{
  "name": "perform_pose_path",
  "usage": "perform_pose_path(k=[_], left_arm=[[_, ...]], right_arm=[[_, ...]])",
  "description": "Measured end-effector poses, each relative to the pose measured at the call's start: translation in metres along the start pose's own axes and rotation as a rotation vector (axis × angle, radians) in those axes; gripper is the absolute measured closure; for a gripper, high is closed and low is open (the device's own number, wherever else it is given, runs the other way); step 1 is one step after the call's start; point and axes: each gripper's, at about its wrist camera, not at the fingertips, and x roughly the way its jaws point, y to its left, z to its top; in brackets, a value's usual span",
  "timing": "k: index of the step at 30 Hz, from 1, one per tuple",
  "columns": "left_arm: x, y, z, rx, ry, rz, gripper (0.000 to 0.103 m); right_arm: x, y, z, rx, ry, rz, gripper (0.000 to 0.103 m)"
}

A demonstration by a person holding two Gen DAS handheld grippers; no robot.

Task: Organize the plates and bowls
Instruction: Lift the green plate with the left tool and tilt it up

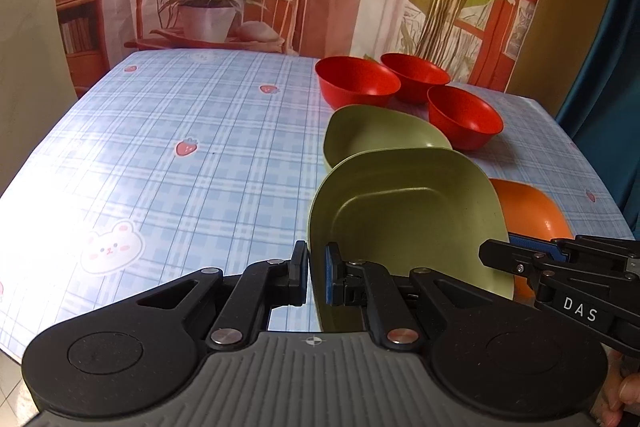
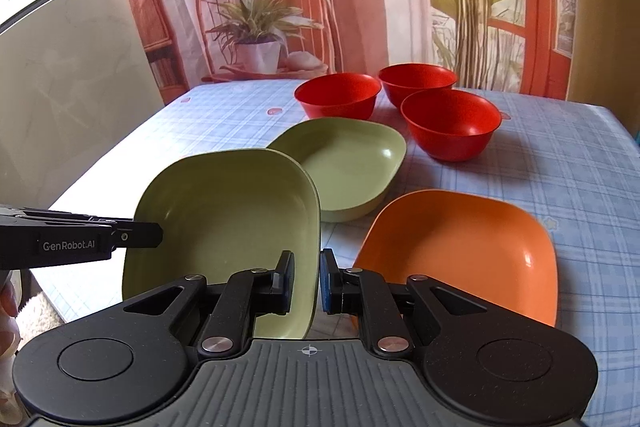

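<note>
I have a green plate (image 1: 404,223) pinched on two sides: my left gripper (image 1: 317,277) is clamped on its left rim, and my right gripper (image 2: 307,281) is clamped on its right rim, so the plate hangs between them, tilted, above the tabletop (image 1: 180,131) with its blue checked cloth. In the left wrist view the plate's hollow faces me and the right gripper comes in from the right edge to its far rim; in the right wrist view the left gripper reaches in from the left edge to the opposite rim. Just behind the held plate a second green plate (image 2: 344,167) lies flat on the cloth. To the right of the held plate, close by, sits an orange plate (image 2: 464,251), its near edge partly hidden behind my right gripper. Farther back, three red bowls (image 2: 450,125) stand upright in a tight cluster near the far edge, close together, behind the second green plate.
</note>
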Motion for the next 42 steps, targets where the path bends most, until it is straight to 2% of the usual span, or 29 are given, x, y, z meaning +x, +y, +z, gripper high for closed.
perform_pose_path(k=[8, 17, 27, 42], left_arm=[[-0.002, -0.023, 0.022, 0.044, -0.043, -0.026, 0.094], [0.014, -0.064, 0.043, 0.093, -0.045, -0.091, 0.094], [0.040, -0.096, 0.050, 0.145, 0.003, -0.159, 0.094], [0.067, -0.112, 0.048, 0.199, 0.079, -0.214, 0.093]], right_arm=[[-0.015, -0.020, 0.012, 0.048, -0.060, -0.020, 0.090], [-0.029, -0.058, 0.023, 0.090, -0.102, -0.087, 0.090], [-0.037, -0.096, 0.020, 0.137, -0.110, -0.166, 0.090], [-0.029, -0.120, 0.009, 0.173, -0.068, -0.215, 0.090]])
